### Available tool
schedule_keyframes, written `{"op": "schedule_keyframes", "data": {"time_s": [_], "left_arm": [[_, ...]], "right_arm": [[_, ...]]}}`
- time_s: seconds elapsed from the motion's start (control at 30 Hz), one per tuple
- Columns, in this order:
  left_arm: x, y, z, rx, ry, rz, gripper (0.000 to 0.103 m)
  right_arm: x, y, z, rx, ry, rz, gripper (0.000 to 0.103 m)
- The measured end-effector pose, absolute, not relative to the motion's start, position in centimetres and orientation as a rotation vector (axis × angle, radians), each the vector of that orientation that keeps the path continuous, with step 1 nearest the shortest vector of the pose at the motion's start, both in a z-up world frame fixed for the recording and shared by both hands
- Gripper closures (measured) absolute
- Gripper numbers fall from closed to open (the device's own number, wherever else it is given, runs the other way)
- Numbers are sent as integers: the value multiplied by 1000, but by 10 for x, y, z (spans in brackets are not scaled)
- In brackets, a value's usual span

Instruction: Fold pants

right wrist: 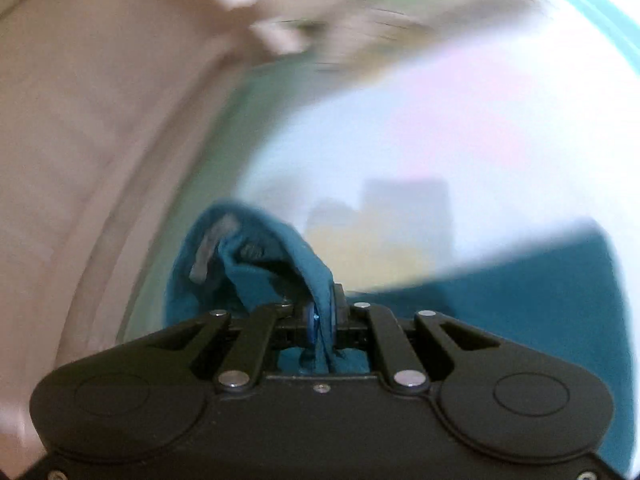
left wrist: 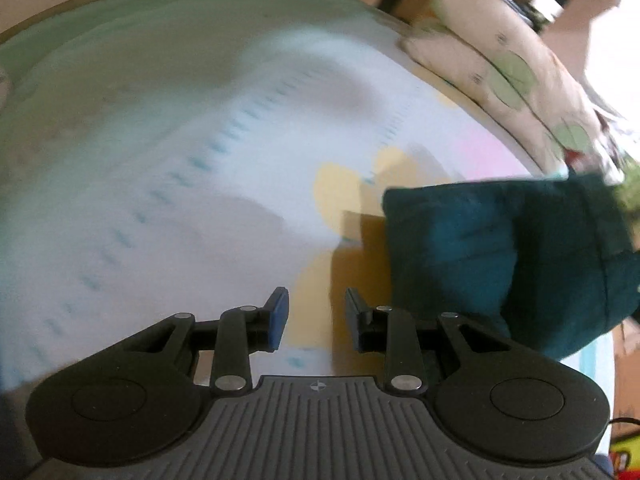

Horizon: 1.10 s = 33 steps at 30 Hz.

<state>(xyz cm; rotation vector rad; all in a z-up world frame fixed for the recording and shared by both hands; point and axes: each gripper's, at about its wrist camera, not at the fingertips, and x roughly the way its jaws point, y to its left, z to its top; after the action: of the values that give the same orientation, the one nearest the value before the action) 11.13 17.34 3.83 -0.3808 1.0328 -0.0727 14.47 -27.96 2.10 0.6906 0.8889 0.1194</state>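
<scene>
Beside the pants (left wrist: 500,256), our left tongs (left wrist: 310,316) stand parted, empty; right tongs (right wrist: 322,316) clamp a fold mid-carry. Next: lay it squarely over.

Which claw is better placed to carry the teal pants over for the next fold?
Right, likely: the right claw is already clamped on the teal pants; the left claw is open and empty beside them.

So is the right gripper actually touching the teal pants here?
Touching. The right wrist view shows the right gripper with its jaws closed on a bunched fold of the teal pants, the cloth pinched between the pads.
</scene>
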Motion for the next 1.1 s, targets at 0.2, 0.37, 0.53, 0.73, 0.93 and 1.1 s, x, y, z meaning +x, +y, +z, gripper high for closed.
{"op": "schedule_keyframes", "data": {"time_s": [0.2, 0.37, 0.53, 0.73, 0.93, 1.1], "left_arm": [[118, 118, 34, -269, 1059, -211, 73], [105, 89, 30, -193, 1057, -306, 73], [89, 78, 26, -135, 1058, -342, 73], [75, 69, 25, -99, 1075, -347, 73], [67, 64, 26, -51, 1081, -376, 73], [65, 53, 21, -28, 1084, -393, 73]], "right_arm": [[129, -338, -51, 698, 1046, -87, 79], [110, -360, -36, 713, 944, -67, 50], [109, -352, -26, 656, 883, 41, 36], [118, -339, -50, 613, 927, 115, 32], [123, -321, -69, 488, 988, 110, 32], [125, -321, -72, 594, 1023, 203, 86]]}}
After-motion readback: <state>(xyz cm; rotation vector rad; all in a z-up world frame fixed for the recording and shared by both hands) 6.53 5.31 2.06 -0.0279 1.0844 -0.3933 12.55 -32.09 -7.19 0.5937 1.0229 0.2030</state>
